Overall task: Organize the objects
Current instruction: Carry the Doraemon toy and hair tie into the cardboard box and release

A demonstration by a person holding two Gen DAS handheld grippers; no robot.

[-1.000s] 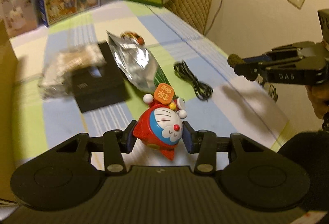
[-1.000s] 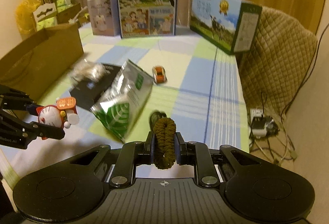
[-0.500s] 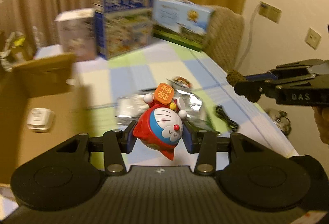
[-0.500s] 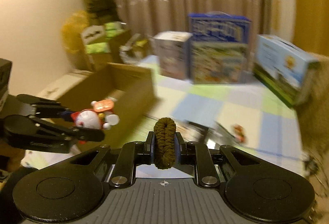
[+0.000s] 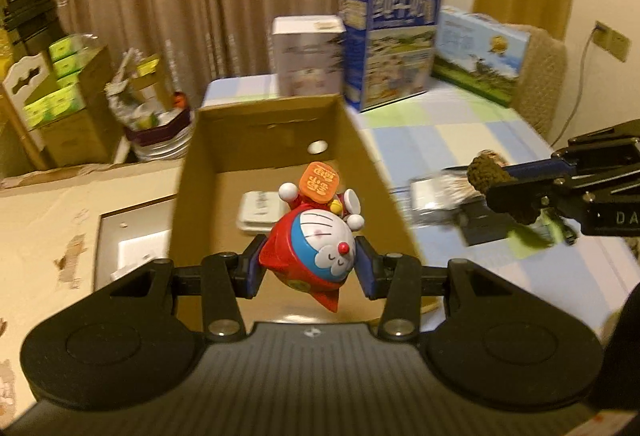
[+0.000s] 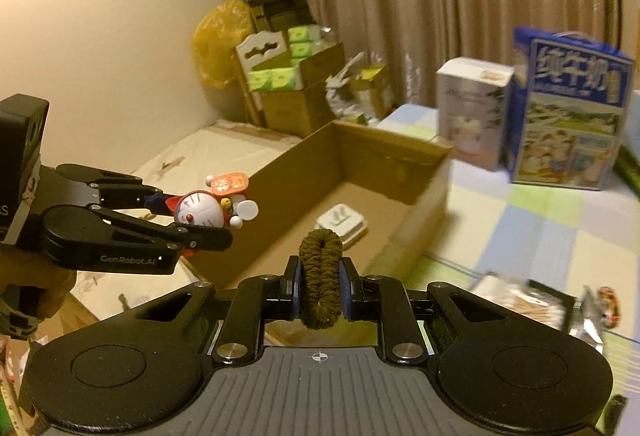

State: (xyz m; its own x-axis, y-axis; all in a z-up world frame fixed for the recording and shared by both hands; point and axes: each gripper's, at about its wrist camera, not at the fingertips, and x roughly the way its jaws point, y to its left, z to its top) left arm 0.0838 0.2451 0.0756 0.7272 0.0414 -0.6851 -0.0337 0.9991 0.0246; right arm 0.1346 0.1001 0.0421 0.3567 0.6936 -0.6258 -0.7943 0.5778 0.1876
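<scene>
Left tongs (image 5: 309, 268) angled downward over the open cardboard box (image 5: 372, 160), blue pads clamped on both sides of a glossy plastic cat figurine (image 5: 310, 250): rounded red body, blue-and-white face tilted sideways, orange tag sticking up from the top. Figurine held in the air above the box floor, touching nothing but the pads. In the right wrist view, same tongs (image 6: 208, 224) reaching in from the left, a hand (image 6: 36, 286) wrapped round the grip below.

Right tongs (image 6: 320, 286) also tipped downward, near the box's near right corner, closed almost fully on a dark olive hair tie (image 6: 320, 276), a thick, ribbed fabric loop squeezed flat and standing upright between the pads. From the left wrist view, these tongs (image 5: 494, 184) coming in from the right above the checked counter (image 5: 472, 132), well apart from the figurine.

Box: plain brown corrugated walls, a round hole in the far wall, a flat white rectangular item (image 6: 342, 222) lying on its floor. On the far side of the counter, tall printed cartons (image 6: 568, 116). On the counter at right, blurred, a black box (image 6: 532, 306) and a crinkled silver pouch (image 6: 592, 324).
</scene>
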